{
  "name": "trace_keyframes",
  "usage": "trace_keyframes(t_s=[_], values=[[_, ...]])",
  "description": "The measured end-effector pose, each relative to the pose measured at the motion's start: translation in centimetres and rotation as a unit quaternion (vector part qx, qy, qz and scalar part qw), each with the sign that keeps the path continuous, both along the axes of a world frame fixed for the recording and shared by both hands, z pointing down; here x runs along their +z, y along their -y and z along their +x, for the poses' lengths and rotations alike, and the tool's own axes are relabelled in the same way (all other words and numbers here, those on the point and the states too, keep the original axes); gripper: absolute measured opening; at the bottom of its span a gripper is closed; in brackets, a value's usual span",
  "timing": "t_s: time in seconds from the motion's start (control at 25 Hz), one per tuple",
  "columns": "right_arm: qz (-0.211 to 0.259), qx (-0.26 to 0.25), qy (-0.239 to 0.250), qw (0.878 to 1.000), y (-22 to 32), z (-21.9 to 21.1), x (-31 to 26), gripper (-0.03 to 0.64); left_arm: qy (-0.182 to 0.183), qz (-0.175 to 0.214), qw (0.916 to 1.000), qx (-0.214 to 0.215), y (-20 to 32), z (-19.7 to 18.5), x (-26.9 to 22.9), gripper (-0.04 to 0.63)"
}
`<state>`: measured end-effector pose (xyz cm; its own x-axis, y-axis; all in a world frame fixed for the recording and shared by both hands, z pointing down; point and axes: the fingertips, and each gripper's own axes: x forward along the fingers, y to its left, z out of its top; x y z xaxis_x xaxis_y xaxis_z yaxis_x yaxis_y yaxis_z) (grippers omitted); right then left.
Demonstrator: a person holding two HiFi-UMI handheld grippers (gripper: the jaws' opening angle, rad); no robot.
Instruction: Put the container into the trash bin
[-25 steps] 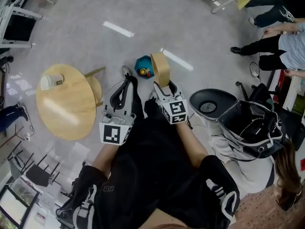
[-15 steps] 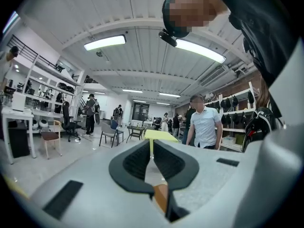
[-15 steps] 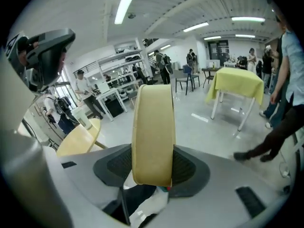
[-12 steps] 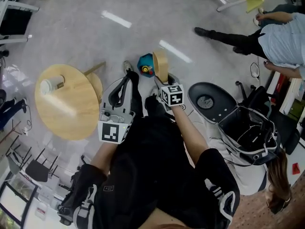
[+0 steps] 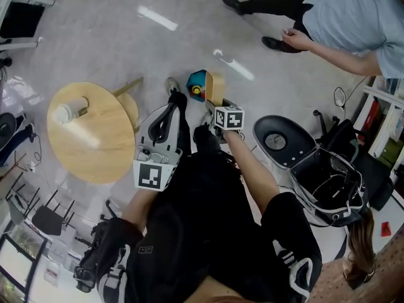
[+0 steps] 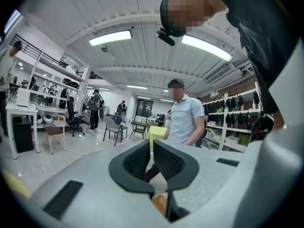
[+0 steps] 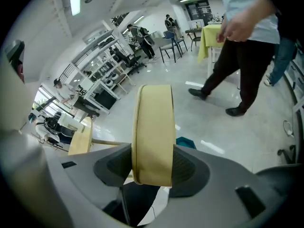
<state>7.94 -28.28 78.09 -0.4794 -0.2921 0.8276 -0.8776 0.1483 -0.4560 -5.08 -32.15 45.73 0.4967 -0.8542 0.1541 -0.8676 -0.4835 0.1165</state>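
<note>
A tan, flat-sided container (image 5: 216, 88) (image 7: 153, 132) stands on edge between the pads of my right gripper (image 5: 218, 103) (image 7: 153, 167), which is shut on it. The container hangs right beside a small teal trash bin (image 5: 197, 84) (image 7: 186, 142) on the floor, which holds some coloured scraps. My left gripper (image 5: 175, 103) (image 6: 152, 158) is held out over my left leg, level, jaws together with nothing between them. In the left gripper view it faces across the room.
A round wooden table (image 5: 88, 141) with a white cup (image 5: 68, 111) stands to the left. A black chair seat (image 5: 284, 141) and an open black bag (image 5: 331, 182) lie to the right. A person in a light shirt (image 5: 341, 11) walks past beyond the bin.
My right gripper has sunk and tipped downward with the container, closer to the teal bin. The left gripper shifted slightly. The person in the light shirt has walked in across the top.
</note>
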Motion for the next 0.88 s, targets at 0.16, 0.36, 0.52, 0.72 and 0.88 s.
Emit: trace_keyframes(t_s=[0.16, 0.36, 0.52, 0.72, 0.88], values=[[-0.016, 0.007, -0.012, 1.000, 2.3, 0.1, 2.5, 0.230, -0.002, -0.009, 0.9999, 0.005, 1.4, 0.0, 1.5, 0.029], [-0.045, 0.006, -0.033, 0.998, 3.7, 1.2, 7.3, 0.230, -0.007, -0.014, 0.9998, 0.009, 2.6, 0.5, 2.9, 0.029], [-0.072, 0.003, -0.045, 0.996, 2.7, 1.8, 10.1, 0.230, -0.033, -0.025, 0.9992, 0.002, 2.5, 1.1, 3.0, 0.029], [-0.107, -0.005, -0.054, 0.993, 1.0, 1.9, 14.0, 0.230, -0.022, -0.033, 0.9992, 0.006, 2.5, 1.6, 3.6, 0.029], [-0.134, -0.009, -0.055, 0.989, 0.4, 1.6, 17.2, 0.232, -0.009, -0.038, 0.9992, 0.009, 2.7, 1.6, 4.7, 0.029]])
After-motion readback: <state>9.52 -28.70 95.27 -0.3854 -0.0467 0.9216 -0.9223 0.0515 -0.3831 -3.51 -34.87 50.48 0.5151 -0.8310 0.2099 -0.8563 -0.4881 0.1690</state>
